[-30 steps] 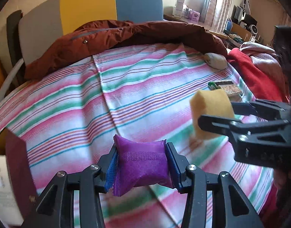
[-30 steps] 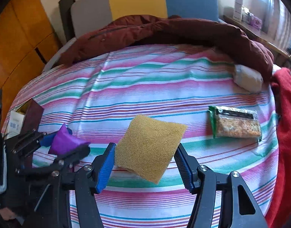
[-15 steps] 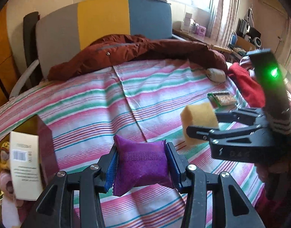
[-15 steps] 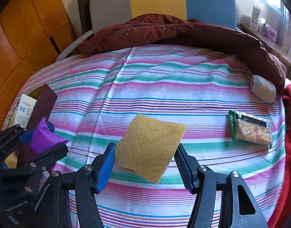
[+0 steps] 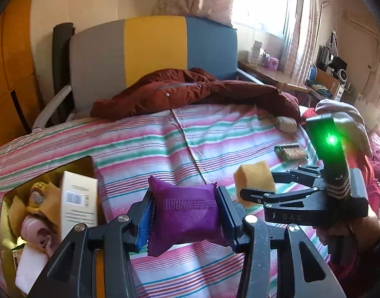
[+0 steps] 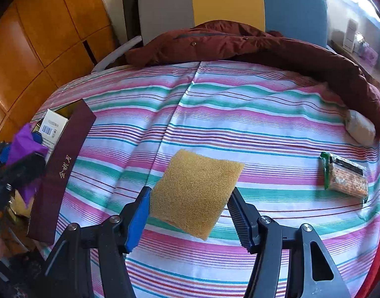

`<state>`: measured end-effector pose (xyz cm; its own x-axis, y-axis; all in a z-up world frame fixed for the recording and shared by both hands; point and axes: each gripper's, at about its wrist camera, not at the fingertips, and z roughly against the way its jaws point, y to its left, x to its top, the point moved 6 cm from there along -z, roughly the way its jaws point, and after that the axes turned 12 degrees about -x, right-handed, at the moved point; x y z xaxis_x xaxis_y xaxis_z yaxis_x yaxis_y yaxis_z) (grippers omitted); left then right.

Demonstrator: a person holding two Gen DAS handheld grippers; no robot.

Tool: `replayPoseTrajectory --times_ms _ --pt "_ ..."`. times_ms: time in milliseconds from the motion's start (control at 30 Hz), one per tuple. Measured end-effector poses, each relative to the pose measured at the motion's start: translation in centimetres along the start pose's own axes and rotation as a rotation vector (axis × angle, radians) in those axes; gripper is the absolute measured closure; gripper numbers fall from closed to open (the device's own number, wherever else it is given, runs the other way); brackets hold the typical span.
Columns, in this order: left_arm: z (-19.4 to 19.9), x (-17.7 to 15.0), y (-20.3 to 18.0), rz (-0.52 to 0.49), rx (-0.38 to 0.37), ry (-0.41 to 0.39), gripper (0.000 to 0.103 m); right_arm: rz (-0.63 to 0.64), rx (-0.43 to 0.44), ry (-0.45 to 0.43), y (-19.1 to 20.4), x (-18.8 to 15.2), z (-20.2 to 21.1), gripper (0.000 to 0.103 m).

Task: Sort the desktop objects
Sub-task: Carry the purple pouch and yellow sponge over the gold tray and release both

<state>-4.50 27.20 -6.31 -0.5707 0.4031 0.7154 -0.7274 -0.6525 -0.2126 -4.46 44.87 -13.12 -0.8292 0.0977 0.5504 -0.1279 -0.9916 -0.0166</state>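
Left wrist view: the left gripper (image 5: pixel 185 213) has its jaws narrowed onto a purple fabric pouch (image 5: pixel 186 217), pads pressing both sides, carried above the striped bedspread (image 5: pixel 165 144) near its left edge. Just beside it, the open maroon box (image 6: pixel 63 171) with gold lining holds a white carton (image 5: pixel 78 203), a yellow soft toy (image 5: pixel 41 193) and pink and white items. The right gripper (image 6: pixel 190 211) clamps a yellow sponge (image 6: pixel 195 193) at mid width, above the bedspread's middle. A snack packet (image 6: pixel 346 176) lies toward the right edge; a maroon jacket (image 6: pixel 239 47) lies along the far edge.
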Motion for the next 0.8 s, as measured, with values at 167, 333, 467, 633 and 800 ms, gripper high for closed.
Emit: replayPoseTrajectory --times_ms 167,333,467,633,800 --pt "1.8 -0.1 1.0 0.019 0.013 -0.026 0.055 -0.001 0.016 -0.002 0.6 -0.1 0.2 0.041" --pt "3.5 -0.3 2.4 0.041 0.036 -0.050 0.055 0.005 0.022 0.000 1.5 -0.2 0.2 0.041" --pt "4.7 -0.8 3.8 0.071 0.055 -0.064 0.055 0.007 0.035 0.001 2.5 -0.4 0.3 0.041" --pt "6.2 -1.3 5.9 0.111 0.085 -0.083 0.055 -0.003 0.066 -0.021 4.1 -0.6 1.4 0.041" --pt "7.7 -1.8 7.5 0.138 0.117 -0.106 0.055 -0.016 0.112 -0.052 6.2 -0.5 2.8 0.041"
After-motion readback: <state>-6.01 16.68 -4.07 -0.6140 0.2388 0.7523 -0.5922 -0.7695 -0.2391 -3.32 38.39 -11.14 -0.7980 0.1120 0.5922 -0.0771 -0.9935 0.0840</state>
